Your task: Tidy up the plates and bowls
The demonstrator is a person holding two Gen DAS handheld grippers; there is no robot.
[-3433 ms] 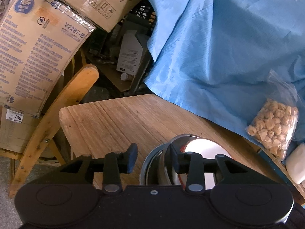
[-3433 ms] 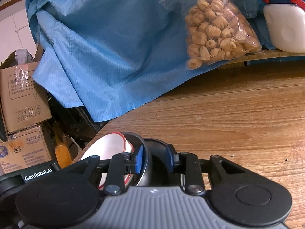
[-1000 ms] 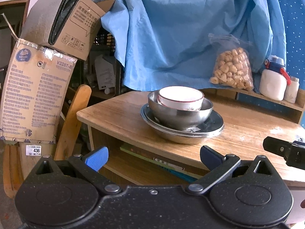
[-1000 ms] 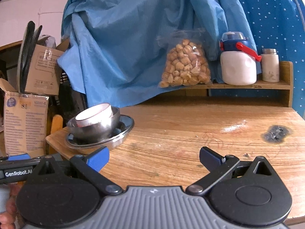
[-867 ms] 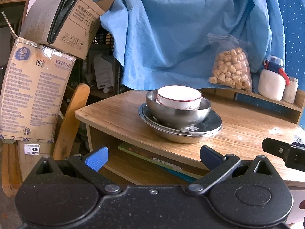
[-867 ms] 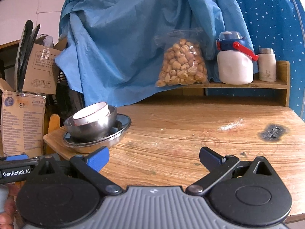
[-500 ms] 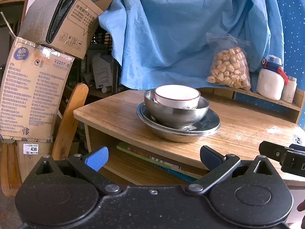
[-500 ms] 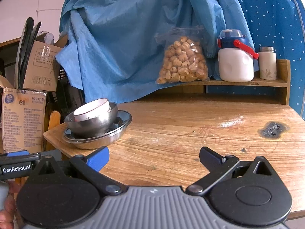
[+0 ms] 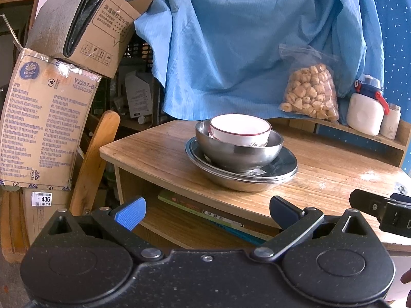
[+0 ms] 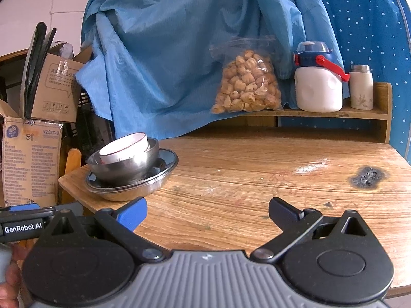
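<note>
the white bowl with a red rim (image 9: 240,130) sits nested in a steel bowl (image 9: 239,151), which sits in a wide steel plate (image 9: 282,172), all stacked near the left corner of the wooden table (image 10: 257,169). both claws hang back from the table edge, well apart from the stack: the left claw (image 9: 205,211) has its jaws spread wide and holds nothing, and the right claw (image 10: 208,211) is likewise spread and empty. judging by the tidy nest, the stacking looks done. the step in hand seems to be pulling away, so keep both claws level and clear of the plate rim, which lies close to the table edge and could tip if nudged.

readable writing: the cardboard box (image 9: 48,118) shows "vinda", "v2287-b" and a sticker reading "436". the left claw's body in the right view reads "genrobot.ai" (image 10: 23,229).
</note>
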